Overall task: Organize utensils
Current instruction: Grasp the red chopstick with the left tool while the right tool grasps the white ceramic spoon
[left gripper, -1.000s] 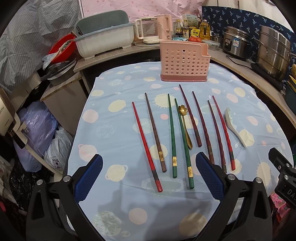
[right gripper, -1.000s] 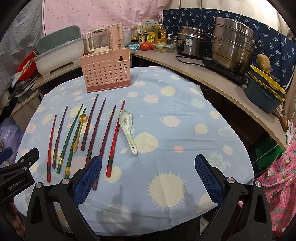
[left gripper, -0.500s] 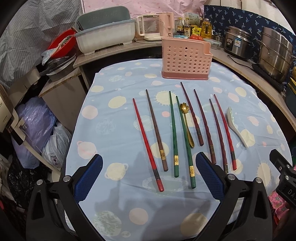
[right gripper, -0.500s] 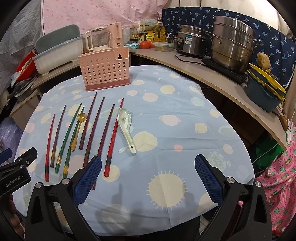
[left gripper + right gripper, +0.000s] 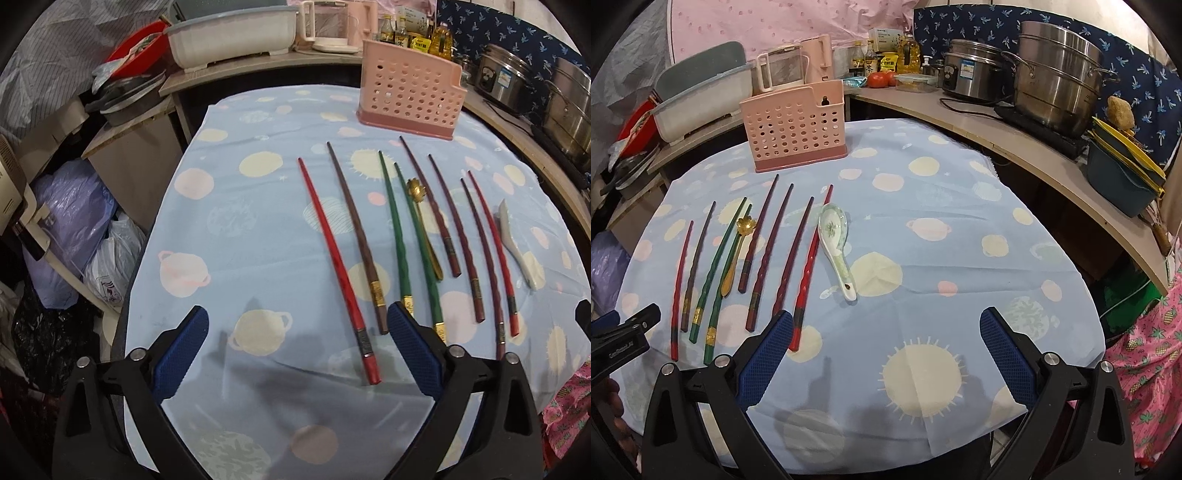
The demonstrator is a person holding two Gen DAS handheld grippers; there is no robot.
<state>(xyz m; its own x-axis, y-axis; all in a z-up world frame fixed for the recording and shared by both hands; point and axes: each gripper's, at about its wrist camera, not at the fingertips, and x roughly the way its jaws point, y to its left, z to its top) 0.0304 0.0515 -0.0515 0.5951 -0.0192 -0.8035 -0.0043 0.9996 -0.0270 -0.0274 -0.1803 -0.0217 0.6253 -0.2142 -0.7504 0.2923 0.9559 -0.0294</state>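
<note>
Several chopsticks lie side by side on the blue tablecloth: a red one leftmost, a brown one, two green ones, then dark red ones. A gold spoon lies among them and a white ceramic spoon at the right end. A pink perforated utensil holder stands upright at the table's far side. My left gripper is open and empty, low over the near table edge by the red chopstick's end. My right gripper is open and empty, right of the chopsticks.
A curved counter wraps the back and right with steel pots, a rice cooker and a blue basin. A white dish tub and kettle stand behind the holder. Bags sit left of the table.
The left gripper has moved forward, down and leftward over the table toward the near ends of the left chopsticks. The right gripper has edged forward slightly. Both stay open.
</note>
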